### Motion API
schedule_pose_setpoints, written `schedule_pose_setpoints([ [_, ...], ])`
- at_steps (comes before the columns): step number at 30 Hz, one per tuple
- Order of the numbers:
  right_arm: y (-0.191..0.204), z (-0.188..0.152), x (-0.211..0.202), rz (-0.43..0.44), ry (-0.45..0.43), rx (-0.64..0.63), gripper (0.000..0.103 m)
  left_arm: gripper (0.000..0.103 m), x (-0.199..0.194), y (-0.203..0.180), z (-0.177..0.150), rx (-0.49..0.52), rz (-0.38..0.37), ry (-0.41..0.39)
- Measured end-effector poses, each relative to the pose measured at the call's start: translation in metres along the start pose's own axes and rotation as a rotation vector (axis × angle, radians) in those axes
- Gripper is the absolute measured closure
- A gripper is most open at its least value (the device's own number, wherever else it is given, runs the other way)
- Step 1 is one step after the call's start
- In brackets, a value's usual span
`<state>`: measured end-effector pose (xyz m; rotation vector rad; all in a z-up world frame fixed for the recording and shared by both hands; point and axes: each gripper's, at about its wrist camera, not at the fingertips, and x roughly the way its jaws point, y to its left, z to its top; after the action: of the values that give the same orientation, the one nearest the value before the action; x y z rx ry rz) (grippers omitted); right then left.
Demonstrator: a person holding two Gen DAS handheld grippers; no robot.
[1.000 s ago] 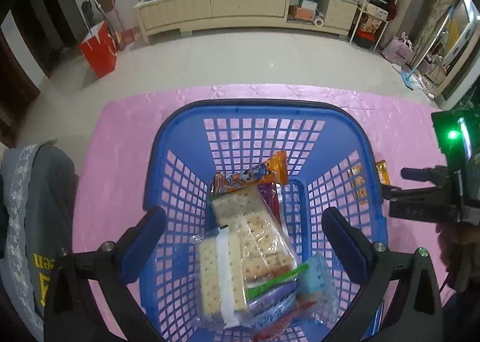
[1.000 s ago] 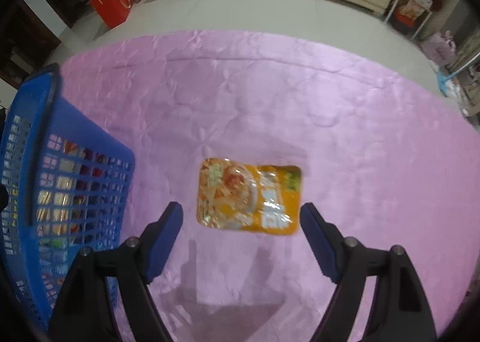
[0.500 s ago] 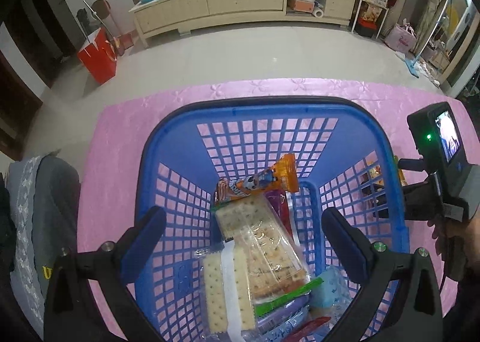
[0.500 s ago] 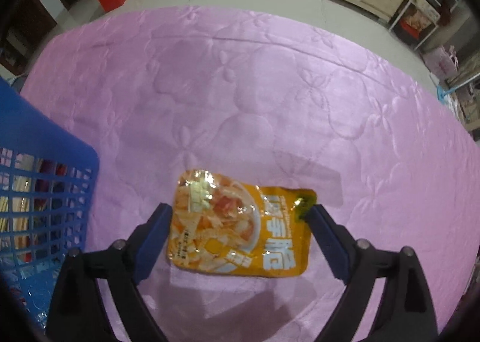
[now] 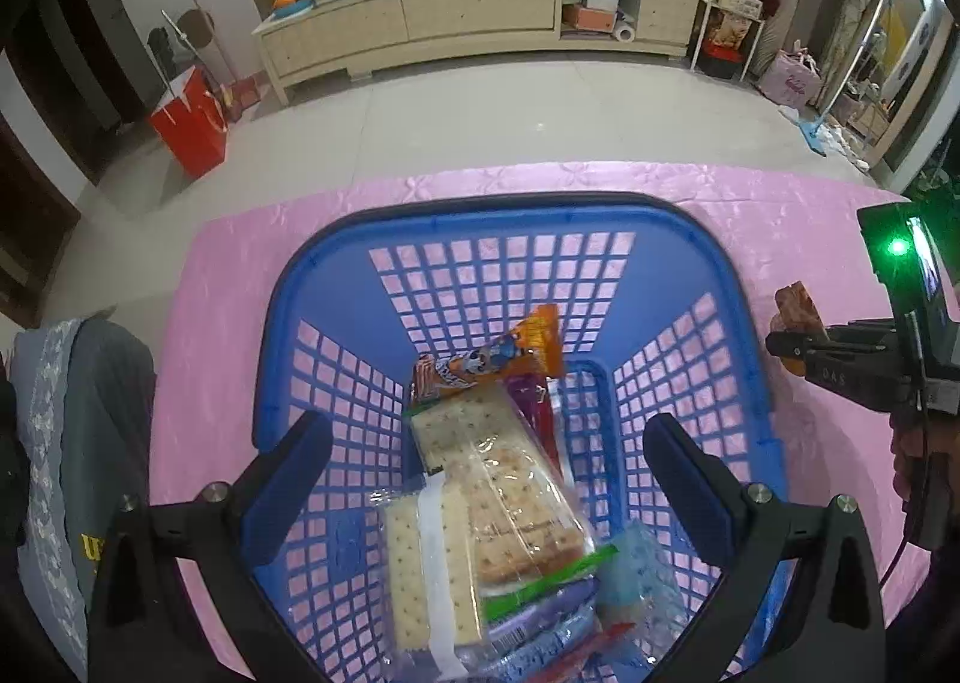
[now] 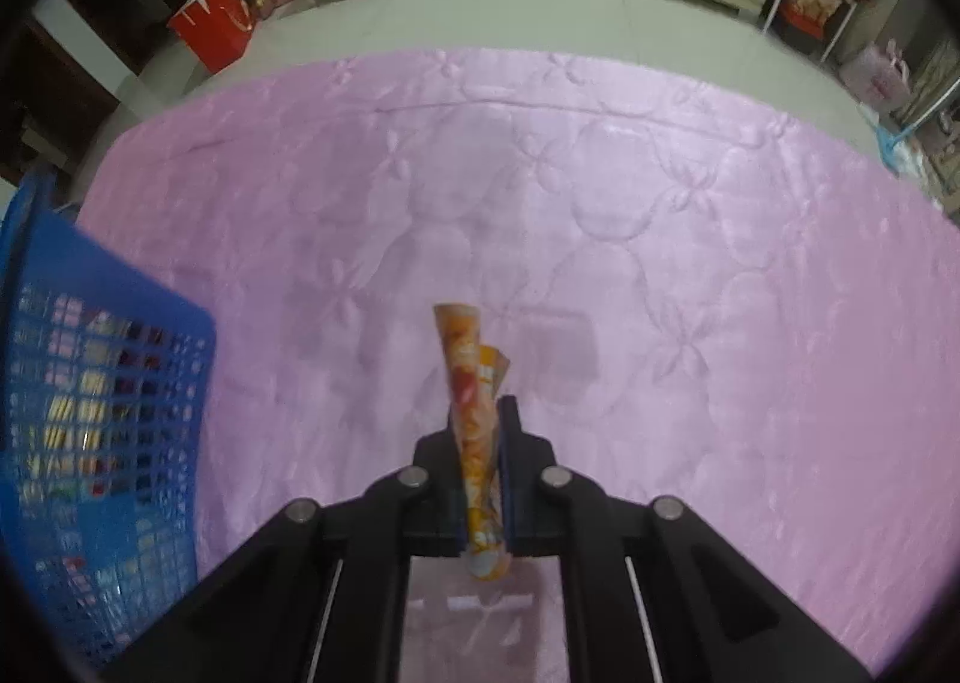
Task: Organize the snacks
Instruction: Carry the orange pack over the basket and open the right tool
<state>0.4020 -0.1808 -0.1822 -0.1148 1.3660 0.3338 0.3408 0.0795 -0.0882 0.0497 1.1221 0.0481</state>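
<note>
The right gripper (image 6: 480,446) has just closed and is clenched on the orange snack packet (image 6: 474,401), which is folded edgewise between the jaws with its upper end sticking out above the pink tablecloth (image 6: 660,263). The left gripper (image 5: 486,455) hangs with its jaws spread wide over the blue basket (image 5: 744,323), holding nothing. The basket already contains cracker packs (image 5: 498,479) and several other wrappers. In the right wrist view the basket stands to the left of the held packet, well apart from it. Risks from this point, as judged: the packet is thin, glossy and crumpled in the grip, so it may slide out during transfer if the hold bears on only one fold. A low carry may catch the packet or the jaws on the basket rim and push the basket across the smooth cloth. The left gripper occupies the space above the basket; a collision between the two tools is possible unless it is moved aside before the drop.
</note>
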Motion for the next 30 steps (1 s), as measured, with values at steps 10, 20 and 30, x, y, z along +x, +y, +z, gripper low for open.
schedule_pose_setpoints([
  [10, 0.064, -0.027, -0.105, 0.075, -0.144, -0.138, 0.092, 0.000, -0.056, 0.005, -0.020, -0.024, -0.015, -0.080],
  [20, 0.160, -0.032, -0.137, 0.133, -0.197, -0.279, 0.092, 0.000, -0.091, 0.036, -0.053, -0.054, -0.020, -0.133],
  [30, 0.211, -0.025, -0.119, 0.126, -0.154, -0.339, 0.092, 0.001, -0.087, 0.070, -0.064, -0.107, -0.039, -0.143],
])
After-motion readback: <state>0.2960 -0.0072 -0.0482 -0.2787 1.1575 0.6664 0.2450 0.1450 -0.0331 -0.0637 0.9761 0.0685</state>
